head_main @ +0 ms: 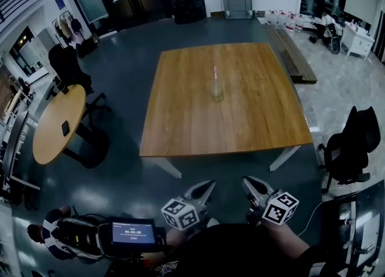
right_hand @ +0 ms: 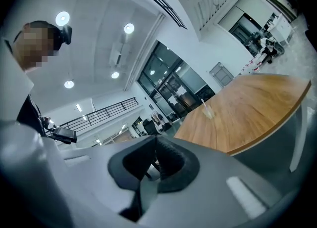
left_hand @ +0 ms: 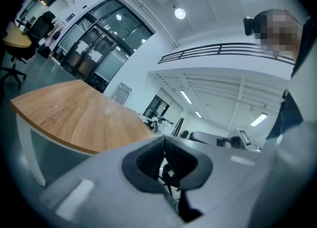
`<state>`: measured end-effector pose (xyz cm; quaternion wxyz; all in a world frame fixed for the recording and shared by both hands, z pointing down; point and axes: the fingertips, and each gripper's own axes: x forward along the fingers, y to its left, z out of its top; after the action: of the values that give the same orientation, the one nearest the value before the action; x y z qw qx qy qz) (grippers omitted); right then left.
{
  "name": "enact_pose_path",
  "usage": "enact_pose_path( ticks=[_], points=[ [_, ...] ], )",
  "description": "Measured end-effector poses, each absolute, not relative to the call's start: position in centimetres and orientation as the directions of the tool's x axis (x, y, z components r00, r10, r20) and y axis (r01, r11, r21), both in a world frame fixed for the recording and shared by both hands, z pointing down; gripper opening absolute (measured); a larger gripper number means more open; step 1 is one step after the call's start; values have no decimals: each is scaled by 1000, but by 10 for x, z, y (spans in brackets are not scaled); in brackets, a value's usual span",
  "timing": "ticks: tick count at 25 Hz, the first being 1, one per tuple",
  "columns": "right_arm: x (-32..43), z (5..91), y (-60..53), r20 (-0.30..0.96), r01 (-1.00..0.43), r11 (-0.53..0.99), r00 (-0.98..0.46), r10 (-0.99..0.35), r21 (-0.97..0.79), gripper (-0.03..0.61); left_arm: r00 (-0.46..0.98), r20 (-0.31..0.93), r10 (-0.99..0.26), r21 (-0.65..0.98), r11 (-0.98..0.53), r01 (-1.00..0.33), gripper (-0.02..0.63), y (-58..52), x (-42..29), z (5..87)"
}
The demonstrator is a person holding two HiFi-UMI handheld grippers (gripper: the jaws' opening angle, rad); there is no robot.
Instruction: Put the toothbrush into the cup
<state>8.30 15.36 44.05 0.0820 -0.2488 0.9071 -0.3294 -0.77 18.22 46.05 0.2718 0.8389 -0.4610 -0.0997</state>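
A clear cup (head_main: 216, 92) stands near the middle of the square wooden table (head_main: 180, 125), with a pink toothbrush (head_main: 215, 76) upright in it. In the left gripper view the cup (left_hand: 107, 111) is small and far off; the right gripper view shows the cup (right_hand: 208, 113) with the toothbrush (right_hand: 203, 104) leaning out of it. My left gripper (head_main: 208, 184) and right gripper (head_main: 246, 181) are side by side at the bottom of the head view, off the table's near edge. Both are shut with nothing between the jaws, as the left gripper (left_hand: 163, 141) and right gripper (right_hand: 154, 140) show in their own views.
A round wooden table (head_main: 48, 131) with a dark phone (head_main: 65, 128) stands at the left, with a black chair (head_main: 67, 65) behind it. Another black office chair (head_main: 355, 143) is at the right. A bench (head_main: 295, 53) runs along the table's far right. A small screen (head_main: 133, 232) glows at bottom left.
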Motion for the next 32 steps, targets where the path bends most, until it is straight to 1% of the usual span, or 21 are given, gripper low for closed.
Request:
enact_pose_path(
  ticks=[7, 10, 16, 23, 32],
  points=[
    [112, 426, 154, 6, -366, 711, -891, -454, -601, 6, 574, 63, -816, 548, -452, -704, -2, 173, 47, 447],
    [122, 425, 151, -7, -342, 720, -901, -435, -604, 5, 563, 64, -824, 541, -446, -713, -2, 169, 60, 446],
    [127, 427, 152, -11, -303, 740, -922, -386, -600, 5, 540, 71, -839, 529, -428, -733, 0, 169, 71, 448],
    [132, 432, 152, -8, -296, 733, -925, -380, -613, 5, 530, 78, -844, 531, -415, -739, -2, 170, 75, 452],
    [138, 431, 157, -5, -318, 720, -913, -407, -617, 5, 548, 78, -833, 536, -429, -727, -2, 175, 79, 451]
  ],
)
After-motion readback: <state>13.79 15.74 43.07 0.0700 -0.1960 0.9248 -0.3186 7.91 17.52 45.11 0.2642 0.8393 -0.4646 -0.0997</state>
